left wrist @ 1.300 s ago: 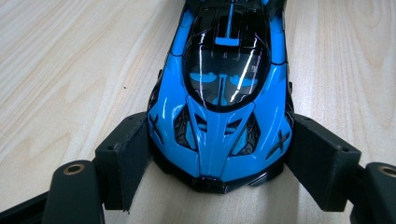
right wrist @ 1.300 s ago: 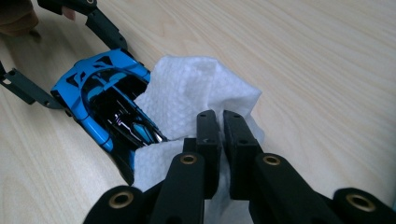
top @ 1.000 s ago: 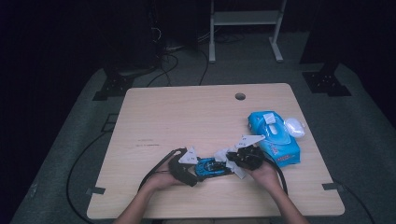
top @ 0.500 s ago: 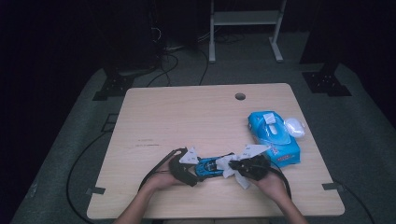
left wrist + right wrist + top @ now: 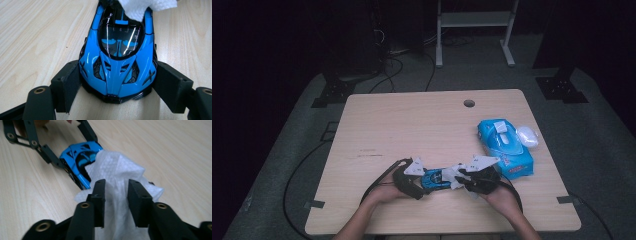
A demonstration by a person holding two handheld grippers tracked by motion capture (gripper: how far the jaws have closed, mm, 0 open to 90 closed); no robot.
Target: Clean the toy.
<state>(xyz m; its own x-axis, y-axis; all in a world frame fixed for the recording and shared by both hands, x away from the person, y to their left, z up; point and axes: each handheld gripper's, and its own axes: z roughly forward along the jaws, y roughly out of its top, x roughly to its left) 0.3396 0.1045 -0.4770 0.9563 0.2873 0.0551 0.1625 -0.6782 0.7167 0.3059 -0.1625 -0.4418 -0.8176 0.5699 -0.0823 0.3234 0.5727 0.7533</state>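
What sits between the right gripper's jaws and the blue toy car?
A white tissue: in the right gripper view it runs from between the right gripper jaws, which have just been opening, onto the blue toy car.

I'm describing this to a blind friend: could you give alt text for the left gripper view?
A shiny blue toy car sits nose-first between two black gripper pads on a pale wooden table. A white tissue lies over its far end.

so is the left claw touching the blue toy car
Touching: in the left gripper view the left claw has both pads pressed against the sides of the blue toy car.
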